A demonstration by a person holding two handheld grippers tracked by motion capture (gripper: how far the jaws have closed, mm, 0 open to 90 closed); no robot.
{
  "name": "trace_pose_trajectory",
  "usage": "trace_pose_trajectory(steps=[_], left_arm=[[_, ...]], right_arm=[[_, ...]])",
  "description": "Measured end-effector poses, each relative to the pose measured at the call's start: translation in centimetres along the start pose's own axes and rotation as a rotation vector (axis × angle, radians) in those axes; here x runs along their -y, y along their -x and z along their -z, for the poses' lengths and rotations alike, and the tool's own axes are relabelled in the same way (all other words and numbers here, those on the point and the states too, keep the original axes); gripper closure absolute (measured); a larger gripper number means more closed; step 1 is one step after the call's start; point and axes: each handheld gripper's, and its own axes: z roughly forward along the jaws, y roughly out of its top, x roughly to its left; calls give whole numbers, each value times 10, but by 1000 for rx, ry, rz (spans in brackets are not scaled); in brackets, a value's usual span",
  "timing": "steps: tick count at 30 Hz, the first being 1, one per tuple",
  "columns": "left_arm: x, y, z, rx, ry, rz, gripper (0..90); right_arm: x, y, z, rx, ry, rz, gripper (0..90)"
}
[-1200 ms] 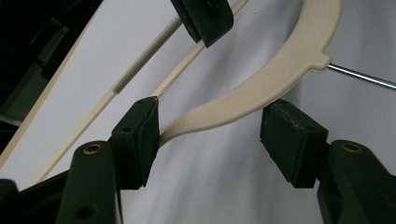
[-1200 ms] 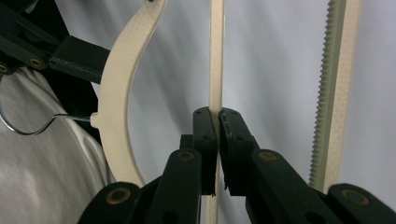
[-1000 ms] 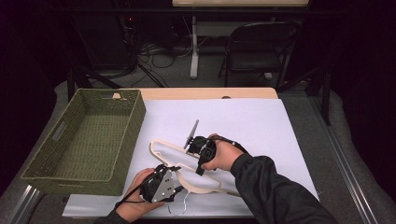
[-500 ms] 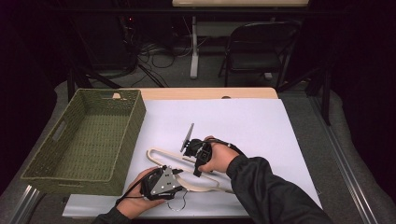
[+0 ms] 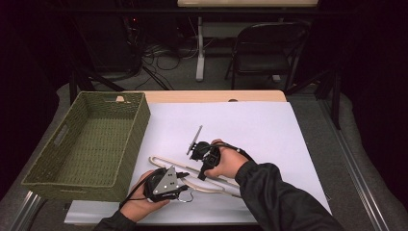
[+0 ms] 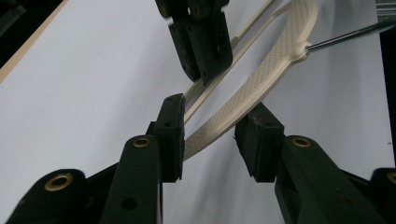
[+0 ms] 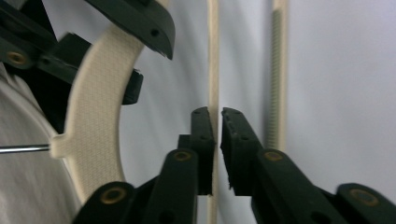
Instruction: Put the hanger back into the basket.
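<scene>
A cream clothes hanger [image 5: 157, 159] with a metal hook [image 6: 345, 37] lies on the white table top [image 5: 269, 130] near its front edge. My right gripper [image 5: 202, 174] is shut on the hanger's thin lower bar [image 7: 213, 56], which runs straight up between its jaws [image 7: 217, 119]. My left gripper [image 5: 181, 182] is open. Its jaws [image 6: 212, 135] stand on either side of the hanger's wide textured arm [image 6: 261, 79] without pressing it. The right gripper [image 6: 201, 37] shows just beyond, and the left gripper [image 7: 135, 18] appears at the top left of the right gripper view.
A green woven basket [image 5: 86, 144] stands on the table's left side, close to the hanger's left end. White table surface stretches behind and to the right. A folding chair [image 5: 264, 48] and cables lie on the floor beyond the table.
The hanger has shifted a little toward the near edge and lies flatter across the table. The right gripper has come slightly nearer with it. The left gripper has hardly moved.
</scene>
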Motion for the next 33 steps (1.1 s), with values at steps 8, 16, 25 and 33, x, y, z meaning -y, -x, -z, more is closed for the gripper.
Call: trace_pose_trajectory(steps=[8, 16, 25, 33], left_arm=[[-4, -7, -1, 11, 3, 10, 644], [-6, -10, -2, 19, -4, 26, 644], [-10, -14, -4, 27, -10, 39, 644], [-11, -19, -5, 36, -10, 59, 638]], right_arm=[[35, -5, 37, 105, 153, 74, 697], [62, -31, 46, 86, 167, 108, 661], [64, -40, 26, 90, 142, 132, 624], [57, -41, 16, 169, 129, 158, 667]])
